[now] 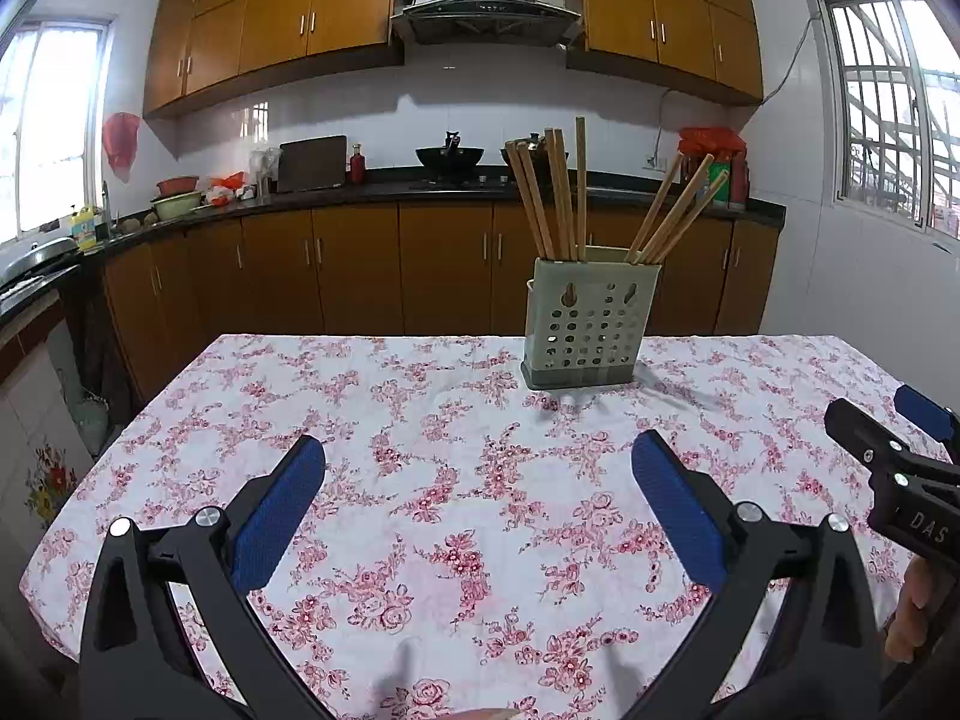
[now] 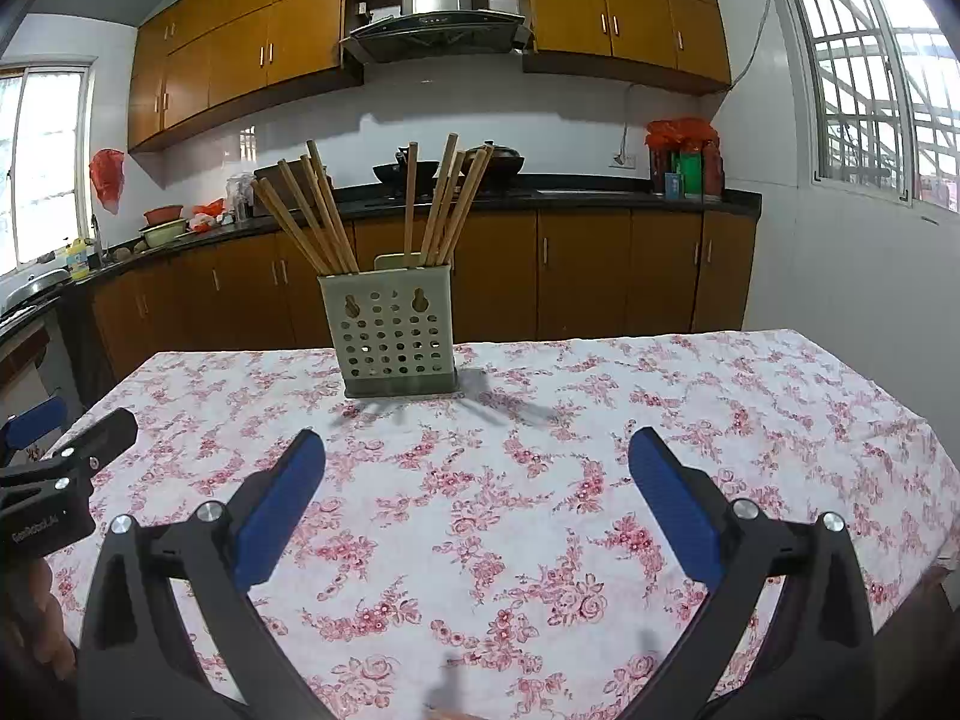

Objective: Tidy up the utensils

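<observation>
A pale green perforated utensil holder (image 1: 585, 330) (image 2: 393, 330) stands upright at the far side of the table. Several wooden chopsticks (image 1: 558, 192) (image 2: 318, 216) stick out of it in two bunches. My left gripper (image 1: 478, 456) hovers over the tablecloth well short of the holder, open, with nothing between its blue pads. My right gripper (image 2: 477, 456) is likewise open and holds nothing; in the left wrist view it shows at the right edge (image 1: 888, 420). The left gripper shows at the left edge of the right wrist view (image 2: 66, 426).
A table with a pink floral cloth (image 1: 456, 480) (image 2: 540, 480) fills the foreground. Behind it run wooden base cabinets, a dark counter (image 1: 420, 186) with woks, bowls and bottles, and a range hood (image 1: 486, 6). A person's hand (image 1: 912, 612) holds the right gripper.
</observation>
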A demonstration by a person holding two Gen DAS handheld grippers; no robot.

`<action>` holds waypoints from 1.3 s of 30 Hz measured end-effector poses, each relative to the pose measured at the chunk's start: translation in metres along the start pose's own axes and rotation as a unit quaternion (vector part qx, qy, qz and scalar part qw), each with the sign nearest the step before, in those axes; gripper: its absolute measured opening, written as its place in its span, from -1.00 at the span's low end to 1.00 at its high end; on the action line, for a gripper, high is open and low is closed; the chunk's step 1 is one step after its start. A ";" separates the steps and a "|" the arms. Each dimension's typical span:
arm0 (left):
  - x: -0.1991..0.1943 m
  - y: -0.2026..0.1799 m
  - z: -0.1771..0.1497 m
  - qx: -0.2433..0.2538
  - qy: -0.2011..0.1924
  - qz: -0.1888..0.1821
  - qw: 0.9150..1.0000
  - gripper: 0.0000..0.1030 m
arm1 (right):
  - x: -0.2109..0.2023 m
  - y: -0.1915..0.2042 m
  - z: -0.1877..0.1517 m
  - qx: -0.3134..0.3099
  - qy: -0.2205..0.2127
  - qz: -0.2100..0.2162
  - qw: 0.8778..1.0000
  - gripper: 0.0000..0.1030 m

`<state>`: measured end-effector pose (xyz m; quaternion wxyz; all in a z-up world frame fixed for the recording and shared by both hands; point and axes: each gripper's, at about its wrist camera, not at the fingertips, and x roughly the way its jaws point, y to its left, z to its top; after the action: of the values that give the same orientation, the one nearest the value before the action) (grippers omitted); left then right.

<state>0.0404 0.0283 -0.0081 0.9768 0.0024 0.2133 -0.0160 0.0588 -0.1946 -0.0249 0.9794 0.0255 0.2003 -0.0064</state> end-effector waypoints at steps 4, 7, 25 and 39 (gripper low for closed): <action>0.000 0.000 0.000 0.000 0.000 0.000 1.000 0.97 | -0.001 0.000 0.000 0.001 -0.001 -0.001 1.000 0.92; 0.000 0.000 0.000 0.000 0.000 0.000 1.000 0.97 | -0.001 0.000 0.000 0.001 -0.001 -0.001 1.000 0.92; 0.000 0.001 0.000 -0.002 0.000 0.003 1.000 0.97 | -0.001 0.000 0.001 0.000 -0.001 -0.001 1.000 0.92; 0.001 0.000 0.001 -0.006 0.001 0.006 1.000 0.97 | -0.001 0.001 0.001 0.000 -0.001 -0.001 1.000 0.92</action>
<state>0.0415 0.0288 -0.0071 0.9766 -0.0019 0.2149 -0.0084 0.0586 -0.1939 -0.0237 0.9795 0.0253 0.1996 -0.0077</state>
